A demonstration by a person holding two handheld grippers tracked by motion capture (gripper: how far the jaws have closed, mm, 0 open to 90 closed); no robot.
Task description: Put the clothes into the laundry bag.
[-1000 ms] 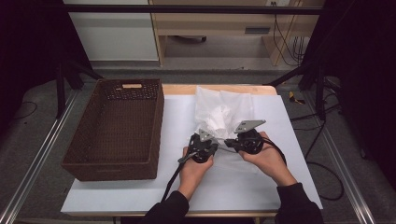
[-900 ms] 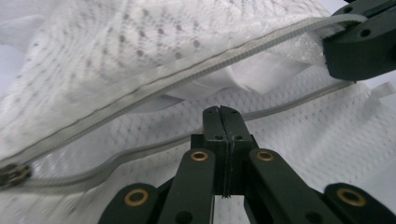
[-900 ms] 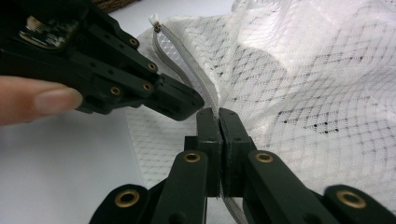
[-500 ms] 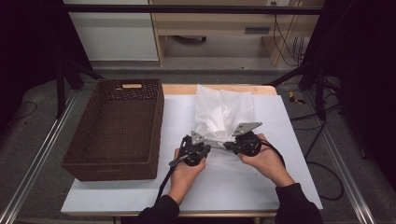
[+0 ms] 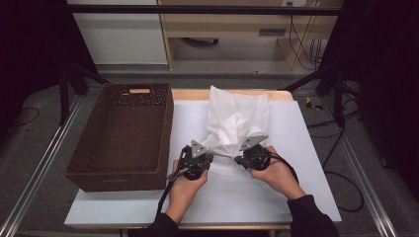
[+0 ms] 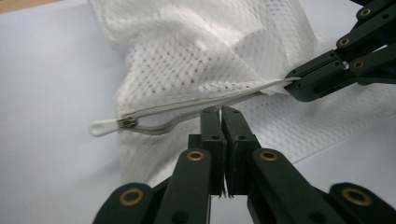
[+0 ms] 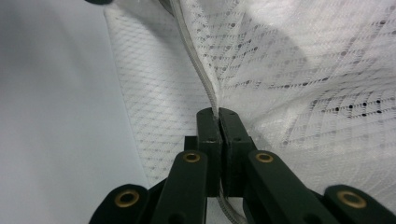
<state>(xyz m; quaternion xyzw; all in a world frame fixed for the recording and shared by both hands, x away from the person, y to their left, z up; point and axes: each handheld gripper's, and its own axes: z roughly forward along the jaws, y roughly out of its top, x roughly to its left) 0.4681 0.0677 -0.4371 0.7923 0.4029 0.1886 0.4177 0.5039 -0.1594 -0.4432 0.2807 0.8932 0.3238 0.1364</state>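
White mesh laundry bag (image 5: 237, 121) lies on the pale tabletop (image 5: 306, 163), spread from the far edge at 12 o'clock down toward the middle, its near end bunched between the two hand-held grippers. A zipper (image 6: 187, 109) runs along that near edge; its white pull tab (image 6: 100, 127) hangs free at 9 o'clock in the left gripper view, beyond the jaws.

At 9 o'clock of the bag stands a dark brown wicker basket (image 5: 89, 168), just beside the bag's left edge and apart from it, its long side running along the tabletop's left part. Nothing lies between basket and bag. Black cables trail off the tabletop at 3 o'clock.

Left hand-held gripper (image 5: 196, 160) sits at the bag's near left corner, at about 7 o'clock of the bag. In its own view the jaws stand together with barely a slit between them, their tips just under the zipper tape; whether they pinch the fabric there I cannot tell.

Right hand-held gripper (image 5: 249, 157) sits at about 5 o'clock of the bag. Its jaws are pressed together on the zipper tape, which runs up out of the tips and down below them in its own view. The left gripper view shows the same clamp on the zipper's far end at 3 o'clock.
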